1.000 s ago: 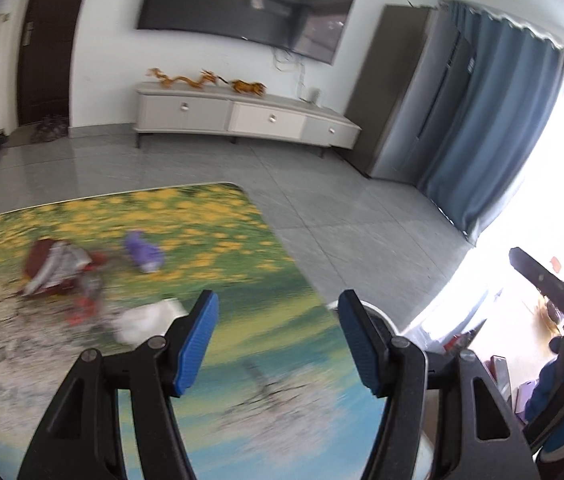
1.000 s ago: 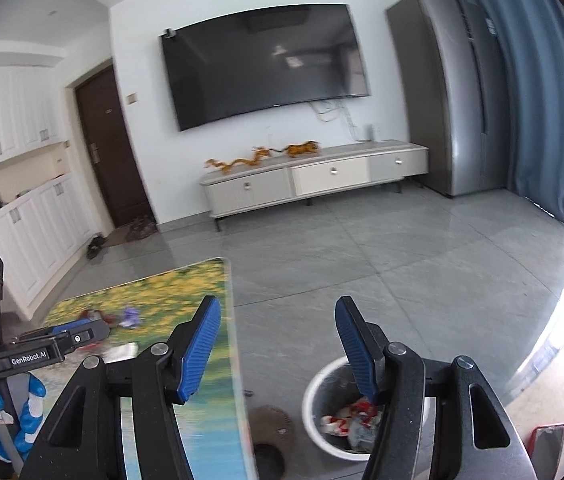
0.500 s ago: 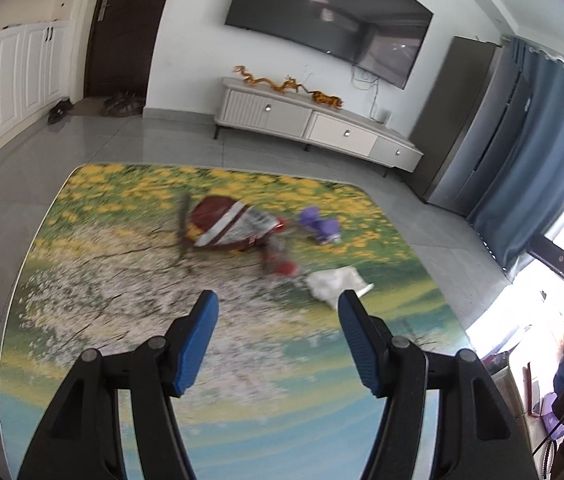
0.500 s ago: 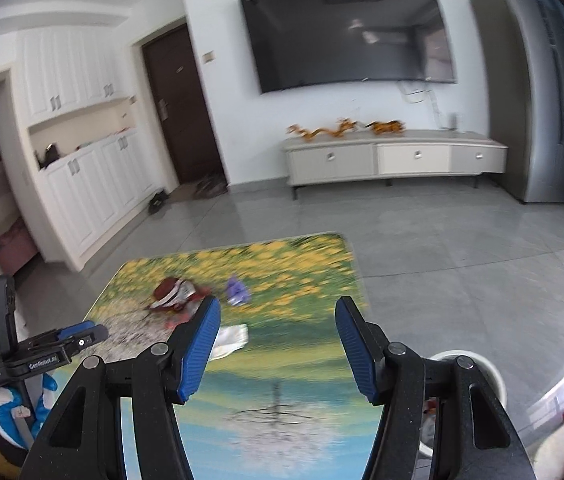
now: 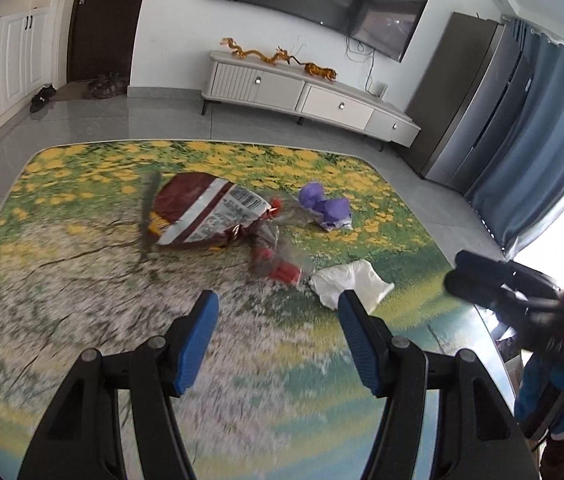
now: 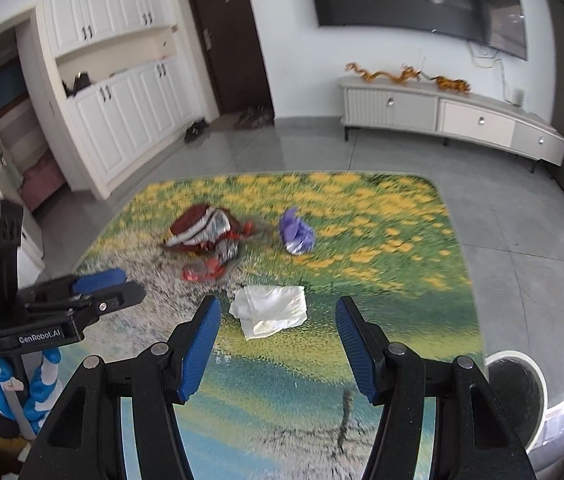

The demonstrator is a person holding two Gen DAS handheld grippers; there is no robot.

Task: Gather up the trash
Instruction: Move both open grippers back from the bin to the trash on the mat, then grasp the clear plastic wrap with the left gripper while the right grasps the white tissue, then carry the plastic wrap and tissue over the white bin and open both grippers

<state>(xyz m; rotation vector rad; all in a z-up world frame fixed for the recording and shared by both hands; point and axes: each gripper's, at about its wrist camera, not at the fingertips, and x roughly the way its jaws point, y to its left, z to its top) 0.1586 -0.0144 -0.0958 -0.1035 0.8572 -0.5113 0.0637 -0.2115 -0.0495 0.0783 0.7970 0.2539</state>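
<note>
Trash is scattered on the flower-printed bench [image 5: 62, 280], gathered around the middle of both views. A crumpled white tissue [image 6: 269, 310] lies nearest the cameras; in the right wrist view it is seen just above the gap between the blue pads [image 6: 198, 344] of the right tongs [image 6: 276, 346], apart from them. The right tongs are spread wide and nothing is gripped. In the left wrist view the same white tissue [image 5: 348, 286] is seen right of centre, its lower part hidden behind the right-hand blue pad of the left tongs [image 5: 278, 342], which are likewise spread apart and empty, held above the bench. A dark red snack bag [image 5: 202, 214] with a barcode lies at the centre of that frame, and a small red wrapper [image 5: 282, 270] lies just below and right of it, near the tissue. A purple wrapper [image 5: 326, 210] lies to the right of the bag, apart from it. In the right wrist view, the left tongs [image 6: 98, 282] are seen at the left edge, and a white-rimmed bin [image 6: 516, 392] is seen on the floor at the lower right, beside the bench corner.
</note>
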